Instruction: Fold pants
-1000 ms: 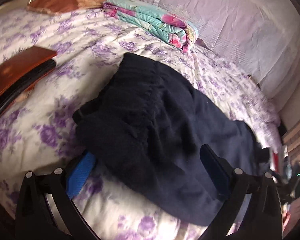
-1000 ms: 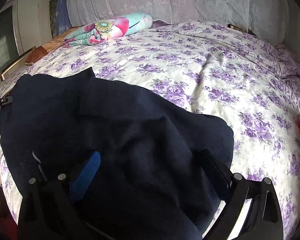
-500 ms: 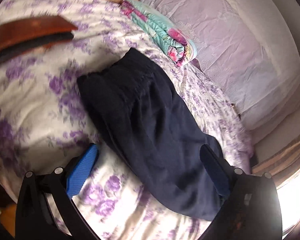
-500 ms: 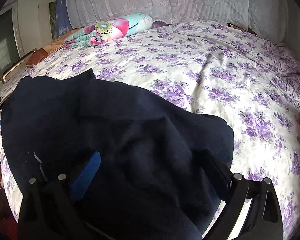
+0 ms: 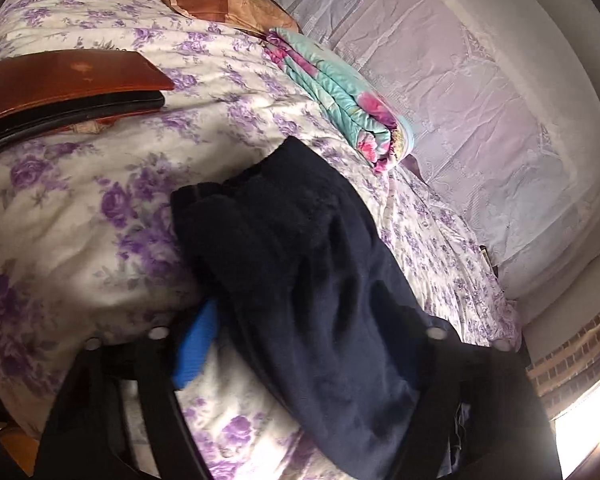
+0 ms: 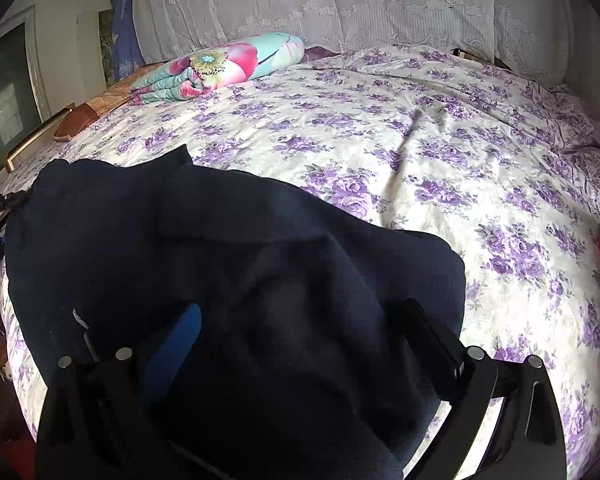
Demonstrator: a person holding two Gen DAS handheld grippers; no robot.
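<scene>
Daylight enters at the lower right of the left wrist view, where a window patch [image 5: 592,420] is blown out to white glare. The purple-flowered white bedspread [image 6: 420,152] is brightly and evenly lit. The dark navy fleece pants [image 6: 260,280] read nearly black, with little fold detail. Left view shows motion blur. Both views bend strongly and vignette to black at corners.

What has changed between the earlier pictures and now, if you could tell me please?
The left gripper has rolled, so the bed tilts differently in its view, and its jaws have just been closing around the near edge of the dark pants; whether the pads press the cloth yet is unclear. The right gripper has not moved: still open over the pants. The bedspread and folded blanket lie as before.
</scene>
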